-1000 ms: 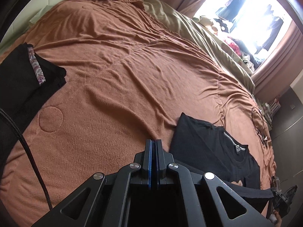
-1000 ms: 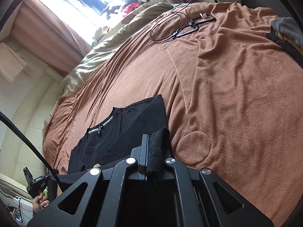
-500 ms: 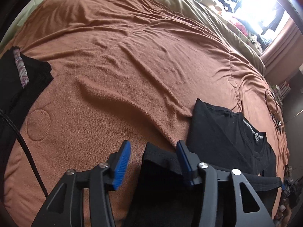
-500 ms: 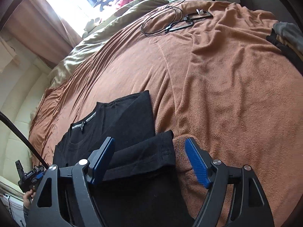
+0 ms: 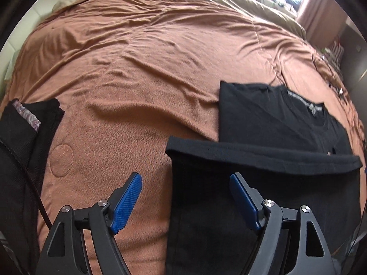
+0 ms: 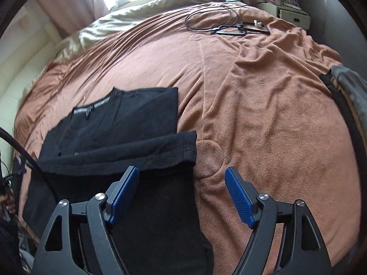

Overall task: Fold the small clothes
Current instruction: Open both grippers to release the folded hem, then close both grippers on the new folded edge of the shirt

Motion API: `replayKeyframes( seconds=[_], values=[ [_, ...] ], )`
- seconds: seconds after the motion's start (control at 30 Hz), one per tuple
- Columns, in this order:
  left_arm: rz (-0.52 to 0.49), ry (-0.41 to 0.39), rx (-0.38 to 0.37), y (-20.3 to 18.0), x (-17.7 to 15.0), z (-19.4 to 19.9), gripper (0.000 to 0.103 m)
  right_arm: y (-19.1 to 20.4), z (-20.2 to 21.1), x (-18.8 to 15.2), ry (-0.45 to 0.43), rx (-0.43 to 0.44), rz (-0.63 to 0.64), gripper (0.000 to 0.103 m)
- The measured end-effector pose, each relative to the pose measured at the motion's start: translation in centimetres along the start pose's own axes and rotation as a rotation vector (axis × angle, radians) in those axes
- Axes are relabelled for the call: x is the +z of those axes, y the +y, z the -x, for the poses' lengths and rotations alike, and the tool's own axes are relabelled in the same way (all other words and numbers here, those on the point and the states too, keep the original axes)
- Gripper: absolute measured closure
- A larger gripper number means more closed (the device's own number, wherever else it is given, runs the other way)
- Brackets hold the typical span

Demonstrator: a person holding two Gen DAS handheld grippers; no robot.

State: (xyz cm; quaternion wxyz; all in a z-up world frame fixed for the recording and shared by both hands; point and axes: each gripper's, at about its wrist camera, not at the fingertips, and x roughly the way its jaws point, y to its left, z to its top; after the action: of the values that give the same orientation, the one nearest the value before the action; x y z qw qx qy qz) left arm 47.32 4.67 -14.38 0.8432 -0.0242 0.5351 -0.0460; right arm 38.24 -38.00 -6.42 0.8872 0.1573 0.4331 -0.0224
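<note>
Plainly nothing gripped on either side. Left gripper (image 5: 184,178): jaws opening, blue pads far apart, hovering over the left edge of the black T-shirt (image 5: 275,119), with cloth visible in the gap below but not pinched. Right gripper (image 6: 181,170): spread wide too, above the garment's right edge, empty.

Shirt itself: flat on the brown blanket (image 5: 137,68), in the lower right of the left wrist view and the lower left of the right wrist view. Collar and label toward the top of the frame, hem (image 5: 263,158) laid in a band across the body just below the neckline. Looks part-folded: sides turned in, bottom doubled over.

Probably thin knit cotton: light, limp, without stiffness, so likely to sag and trail from any single pinch, and to cling a little to the fuzzy blanket rather than slide. Not fragile. Best taken at two points at once, either at the doubled fold nearest the grippers or at the two ends of the hem band, pinching through all layers together. Worth keeping the lower pad from catching blanket pile along with the cloth.

Elsewhere: another dark garment (image 5: 20,149) at the left edge, well apart; cables (image 6: 218,23) near the top of the right wrist view; grey and black clothes (image 6: 344,87) at its right edge.
</note>
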Motion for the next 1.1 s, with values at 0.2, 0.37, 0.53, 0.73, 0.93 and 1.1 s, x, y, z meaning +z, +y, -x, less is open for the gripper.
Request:
replayKeyframes(
  seconds=[0.2,0.37,0.53,0.73,0.93,1.1],
  values=[
    [-0.082,0.073,0.071,-1.0,-0.8,-2.0,0.023,2.5,-2.3,0.1,0.082,-0.080,0.120,0.025],
    [-0.146,0.088,0.146,-2.0,-0.4,-3.7,0.022,3.2,-4.8,1.2,0.109,-0.155,0.151,0.026],
    [-0.185,0.071,0.209,-2.8,1.2,-5.0,0.022,4.5,-6.4,2.6,0.100,-0.204,0.191,0.026],
    [-0.198,0.051,0.256,-3.2,3.7,-6.3,0.022,5.3,-8.3,5.0,0.075,-0.251,0.217,0.026],
    [-0.180,0.031,0.264,-2.7,6.1,-7.4,0.020,5.2,-8.5,7.5,0.008,-0.269,0.177,0.026],
    [-0.121,-0.024,0.254,-1.4,7.2,-6.2,0.021,4.6,-6.7,7.6,-0.047,-0.226,0.148,0.026]
  ],
)
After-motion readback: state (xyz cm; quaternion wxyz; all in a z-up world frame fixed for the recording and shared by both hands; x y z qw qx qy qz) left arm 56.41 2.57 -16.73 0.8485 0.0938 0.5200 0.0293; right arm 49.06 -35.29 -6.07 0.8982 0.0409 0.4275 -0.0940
